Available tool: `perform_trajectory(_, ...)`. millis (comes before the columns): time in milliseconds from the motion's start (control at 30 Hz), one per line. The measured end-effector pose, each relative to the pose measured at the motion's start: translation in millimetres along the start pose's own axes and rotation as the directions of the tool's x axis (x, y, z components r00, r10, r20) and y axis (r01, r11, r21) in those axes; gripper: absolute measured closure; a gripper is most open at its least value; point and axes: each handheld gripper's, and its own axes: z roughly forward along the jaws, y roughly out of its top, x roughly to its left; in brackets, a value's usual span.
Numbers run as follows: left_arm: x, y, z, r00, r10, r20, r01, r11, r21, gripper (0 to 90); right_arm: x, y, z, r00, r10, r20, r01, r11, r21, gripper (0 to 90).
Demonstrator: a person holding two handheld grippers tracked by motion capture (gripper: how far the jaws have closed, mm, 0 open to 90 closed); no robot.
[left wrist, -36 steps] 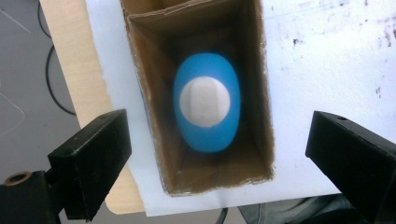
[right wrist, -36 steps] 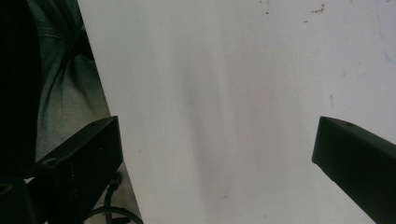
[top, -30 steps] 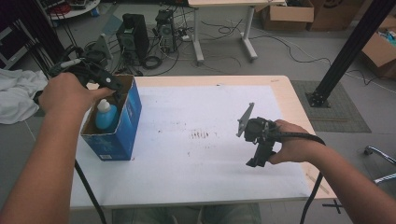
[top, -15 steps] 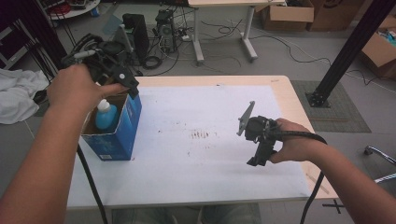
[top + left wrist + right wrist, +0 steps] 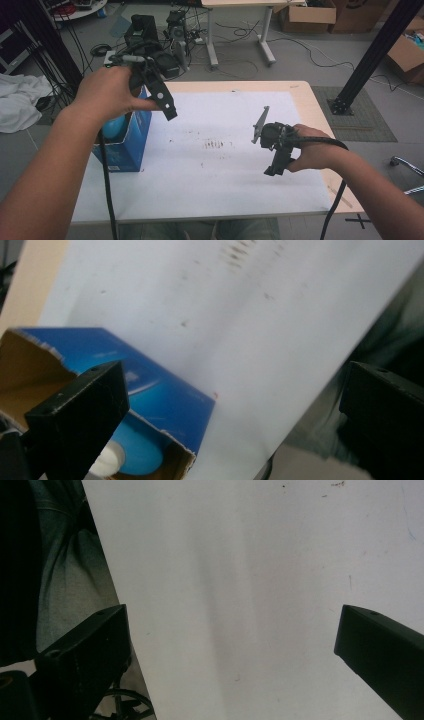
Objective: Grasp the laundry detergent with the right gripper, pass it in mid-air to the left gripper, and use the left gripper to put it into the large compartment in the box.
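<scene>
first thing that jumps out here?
The blue box at the table's left edge, open on top, with a blue bottle standing inside. The left gripper hangs above it, jaws wide apart and empty. The right gripper sits low over the white sheet at the right, also open.

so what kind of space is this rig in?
Probably a lab or workshop, not a home. A white-topped table stands on a bare floor, with electronics and tangled cables behind it, cardboard boxes along the back, and a black metal frame post beside it.
</scene>
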Motion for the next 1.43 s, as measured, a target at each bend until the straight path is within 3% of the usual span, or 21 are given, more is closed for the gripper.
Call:
perform_trajectory(100, -8.0, 4.9, 7.3, 0.9947, 0.090, 0.049, -0.090, 0.9959, 0.005, 0.1, -0.9, 1.6, -1.9, 1.0000, -0.007, -0.001, 0.007, 1.000, 0.002, 1.4)
perform_trajectory(167, -9.5, 7.7, 12.2, 0.9858, 0.136, 0.099, -0.136, 0.9907, -0.006, 0.1, -0.7, 2.7, -2.1, 0.9999, -0.013, 0.000, 0.013, 1.000, 0.010, 1.4)
perform_trajectory(233, -11.1, 10.3, 18.8, 0.9725, 0.194, 0.129, -0.196, 0.9807, -0.002, 0.1, -0.4, 3.2, -2.8, 0.9998, -0.018, -0.002, 0.018, 1.000, 0.020, 1.4)
perform_trajectory(267, -11.1, 10.3, 18.8, 0.9725, 0.194, 0.129, -0.196, 0.9807, -0.002, 0.1, -0.4, 3.2, -2.8, 0.9998, -0.018, -0.002, 0.018, 1.000, 0.020, 1.4)
perform_trajectory(333, -13.6, 12.9, 29.2, 0.9504, 0.264, 0.165, -0.270, 0.9629, 0.014, 0.1, -1.7, 2.4, -4.5, 0.9997, -0.022, 0.002, 0.022, 1.000, 0.018, 1.4)
perform_trajectory(367, -13.6, 12.9, 29.2, 0.9504, 0.264, 0.165, -0.270, 0.9629, 0.014, 0.1, -1.7, 2.4, -4.5, 0.9997, -0.022, 0.002, 0.022, 1.000, 0.018, 1.4)
perform_trajectory(433, -15.0, 14.7, 38.3, 0.9378, 0.289, 0.192, -0.302, 0.9525, 0.039, 0.1, -4.1, 0.9, -5.1, 0.9997, -0.024, 0.001, 0.024, 1.000, 0.011, 1.3)
perform_trajectory(467, -15.0, 14.7, 38.3, 0.9378, 0.289, 0.192, -0.302, 0.9525, 0.039, 0.1, -4.9, 0.4, -5.3, 0.9998, -0.021, 0.000, 0.021, 1.000, 0.010, 1.4)
perform_trajectory(500, -14.7, 16.3, 40.9, 0.9312, 0.302, 0.204, -0.316, 0.9478, 0.040, 0.1, -6.3, 0.0, -5.6, 0.9998, -0.022, -0.002, 0.022, 1.000, 0.007, 1.4)
perform_trajectory(700, -14.2, 20.2, 46.7, 0.9206, 0.327, 0.214, -0.341, 0.9395, 0.033, 0.1, -12.6, 0.9, -4.5, 0.9999, -0.011, -0.004, 0.011, 1.000, 0.007, 1.3)
perform_trajectory(867, -14.7, 19.9, 49.7, 0.9180, 0.336, 0.211, -0.347, 0.9375, 0.019, 0.1, -11.8, 3.7, -0.5, 0.9998, -0.016, -0.009, 0.016, 1.000, 0.017, 1.3)
perform_trajectory(900, -14.3, 19.7, 50.8, 0.9151, 0.345, 0.208, -0.356, 0.9344, 0.014, 0.1, -11.5, 4.7, 0.5, 0.9998, -0.017, -0.011, 0.017, 1.000, 0.019, 1.3)
perform_trajectory(1433, -17.5, 22.0, 51.7, 0.9071, 0.362, 0.216, -0.372, 0.9281, 0.009, 0.1, -9.8, 6.8, -1.7, 0.9999, -0.015, -0.006, 0.015, 1.000, 0.027, 1.4)
